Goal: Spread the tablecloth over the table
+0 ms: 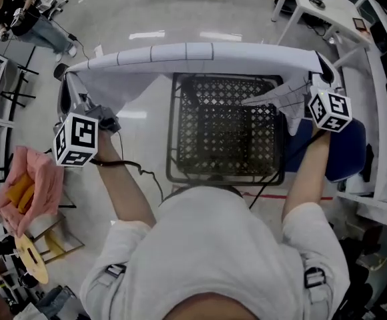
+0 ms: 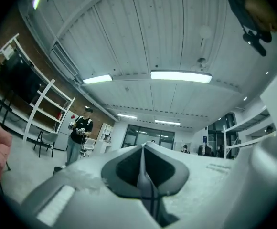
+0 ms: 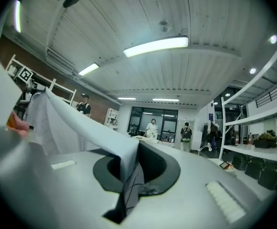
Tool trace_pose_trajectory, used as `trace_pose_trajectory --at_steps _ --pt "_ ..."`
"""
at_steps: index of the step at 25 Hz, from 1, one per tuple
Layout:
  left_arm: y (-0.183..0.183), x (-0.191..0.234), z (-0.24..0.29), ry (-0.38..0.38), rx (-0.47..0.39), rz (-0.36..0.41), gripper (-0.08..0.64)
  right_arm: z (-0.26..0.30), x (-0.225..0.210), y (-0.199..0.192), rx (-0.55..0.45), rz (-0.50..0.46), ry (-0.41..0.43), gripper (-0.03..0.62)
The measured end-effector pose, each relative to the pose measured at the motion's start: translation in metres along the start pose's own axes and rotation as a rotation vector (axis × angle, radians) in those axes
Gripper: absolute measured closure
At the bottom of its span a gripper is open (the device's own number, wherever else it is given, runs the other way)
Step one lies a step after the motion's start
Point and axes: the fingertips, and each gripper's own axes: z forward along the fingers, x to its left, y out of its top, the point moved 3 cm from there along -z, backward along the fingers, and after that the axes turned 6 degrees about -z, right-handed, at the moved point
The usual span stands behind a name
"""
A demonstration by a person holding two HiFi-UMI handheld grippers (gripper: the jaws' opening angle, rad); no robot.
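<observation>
The white tablecloth (image 1: pixel 193 55) with thin grid lines hangs stretched in the air between my two grippers, along the far edge of the black mesh-topped table (image 1: pixel 173 139). My left gripper (image 1: pixel 73 91) pinches the cloth's left corner, my right gripper (image 1: pixel 317 79) the right one, where a loose flap droops over the table's far right corner. In the left gripper view the gripper (image 2: pixel 145 151) points up at the ceiling, with a thin fold of tablecloth (image 2: pixel 147 180) clamped between its jaws. In the right gripper view the gripper (image 3: pixel 136 149) is likewise shut on the tablecloth (image 3: pixel 81 123), which rises to the left.
A pink bundle (image 1: pixel 30 185) with yellow items lies on a stand at the left. A blue chair seat (image 1: pixel 350 149) and white shelving (image 1: pixel 380 99) stand close on the right, a white desk (image 1: pixel 320 2) at the far right. A person (image 2: pixel 79 132) stands off to the left.
</observation>
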Motion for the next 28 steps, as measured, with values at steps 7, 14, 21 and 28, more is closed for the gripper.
trace_pose_trajectory --at_steps 7,14,21,28 --pt "0.004 -0.003 -0.036 -0.116 -0.022 -0.058 0.537 -0.082 0.013 -0.004 0.201 -0.133 -0.079 0.584" --pt "0.02 -0.015 -0.077 -0.226 -0.064 -0.127 0.537 -0.156 0.019 -0.004 0.313 -0.15 -0.118 0.584" --pt "0.006 0.005 -0.118 -0.172 -0.02 -0.096 0.537 -0.202 0.056 -0.042 0.257 0.027 -0.163 0.584" --pt "-0.014 0.029 -0.164 -0.029 0.053 -0.02 0.537 -0.233 0.079 -0.063 0.224 0.103 -0.079 0.584"
